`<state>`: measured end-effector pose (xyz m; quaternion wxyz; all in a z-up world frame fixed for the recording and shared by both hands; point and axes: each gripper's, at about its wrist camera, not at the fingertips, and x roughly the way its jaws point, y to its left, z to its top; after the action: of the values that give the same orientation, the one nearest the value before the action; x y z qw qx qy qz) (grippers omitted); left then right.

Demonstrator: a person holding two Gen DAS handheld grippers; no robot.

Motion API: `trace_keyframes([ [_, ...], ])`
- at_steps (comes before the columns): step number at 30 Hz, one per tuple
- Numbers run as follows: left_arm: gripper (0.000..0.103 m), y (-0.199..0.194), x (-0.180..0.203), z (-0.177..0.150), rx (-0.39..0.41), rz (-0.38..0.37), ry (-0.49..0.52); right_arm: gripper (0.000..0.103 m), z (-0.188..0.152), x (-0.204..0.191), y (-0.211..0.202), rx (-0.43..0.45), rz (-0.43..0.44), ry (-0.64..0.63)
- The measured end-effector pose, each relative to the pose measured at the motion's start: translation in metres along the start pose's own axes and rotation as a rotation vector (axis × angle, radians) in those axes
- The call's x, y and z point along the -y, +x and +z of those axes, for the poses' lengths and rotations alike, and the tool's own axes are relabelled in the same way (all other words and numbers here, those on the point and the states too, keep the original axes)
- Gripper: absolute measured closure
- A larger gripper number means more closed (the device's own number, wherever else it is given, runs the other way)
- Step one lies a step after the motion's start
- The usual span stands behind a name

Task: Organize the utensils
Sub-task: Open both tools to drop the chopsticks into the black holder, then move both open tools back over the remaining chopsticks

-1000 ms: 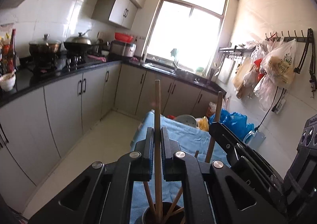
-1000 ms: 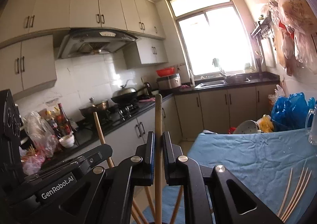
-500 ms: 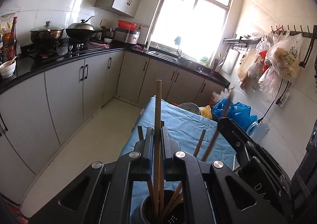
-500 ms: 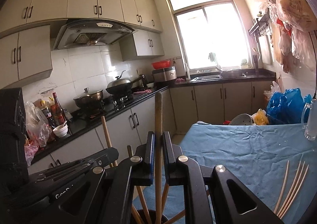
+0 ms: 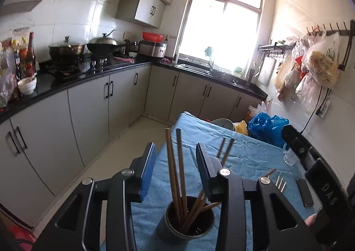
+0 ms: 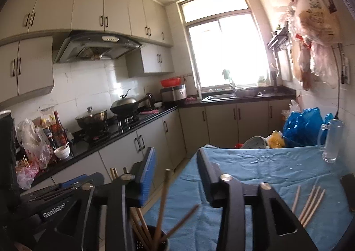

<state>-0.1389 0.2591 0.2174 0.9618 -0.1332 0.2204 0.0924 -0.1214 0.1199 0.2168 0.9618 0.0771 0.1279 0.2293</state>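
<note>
Table with blue cloth (image 5: pixel 244 155) occupies the near field. On it, near the front edge, a dark cylindrical holder (image 5: pixel 187 222) stands upright; it contains a bundle of brown wooden chopsticks (image 5: pixel 177 173), two nearly vertical, the others leaning right against the rim. Right wrist view shows the same holder (image 6: pixel 150 238) low in the frame, sticks splayed.

Left gripper (image 5: pixel 175 162): jaws spread wide, nothing between the pads, positioned above the holder with the upright sticks in the gap. Right gripper (image 6: pixel 176 173): jaws likewise apart, empty, one stick standing between them without contact.

Loose pale chopsticks (image 6: pixel 310 204) lie on the cloth to the right, well apart from the holder. A glass mug (image 6: pixel 331 142) stands at the far right edge; blue plastic bag (image 6: pixel 304 124) behind it.
</note>
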Motion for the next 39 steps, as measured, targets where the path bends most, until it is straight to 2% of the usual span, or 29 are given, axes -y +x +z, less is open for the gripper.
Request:
trace_keyframes([
  [4, 0.063, -0.019, 0.028, -0.008, 0.009, -0.013, 0.07, 0.047, 0.001, 0.024, -0.027, 0.005, -0.045, 0.019],
  [6, 0.057, -0.027, 0.043, -0.014, 0.017, -0.029, 0.099, 0.041, -0.001, 0.037, -0.037, -0.009, -0.079, 0.026],
  [11, 0.055, -0.037, 0.083, -0.033, 0.017, -0.068, 0.174, 0.041, -0.016, 0.076, -0.063, -0.057, -0.173, 0.05],
  [19, 0.055, -0.037, 0.151, -0.075, -0.034, -0.155, 0.299, 0.041, -0.037, 0.143, -0.105, -0.098, -0.314, 0.101],
  [27, 0.055, -0.012, 0.207, -0.108, -0.131, -0.239, 0.377, 0.041, -0.058, 0.2, -0.125, -0.168, -0.407, 0.155],
  [32, 0.055, 0.02, 0.237, -0.129, -0.204, -0.234, 0.428, 0.041, -0.073, 0.229, -0.123, -0.233, -0.447, 0.189],
  [39, 0.055, 0.066, 0.25, -0.141, -0.267, -0.208, 0.425, 0.041, -0.089, 0.254, -0.111, -0.313, -0.467, 0.227],
])
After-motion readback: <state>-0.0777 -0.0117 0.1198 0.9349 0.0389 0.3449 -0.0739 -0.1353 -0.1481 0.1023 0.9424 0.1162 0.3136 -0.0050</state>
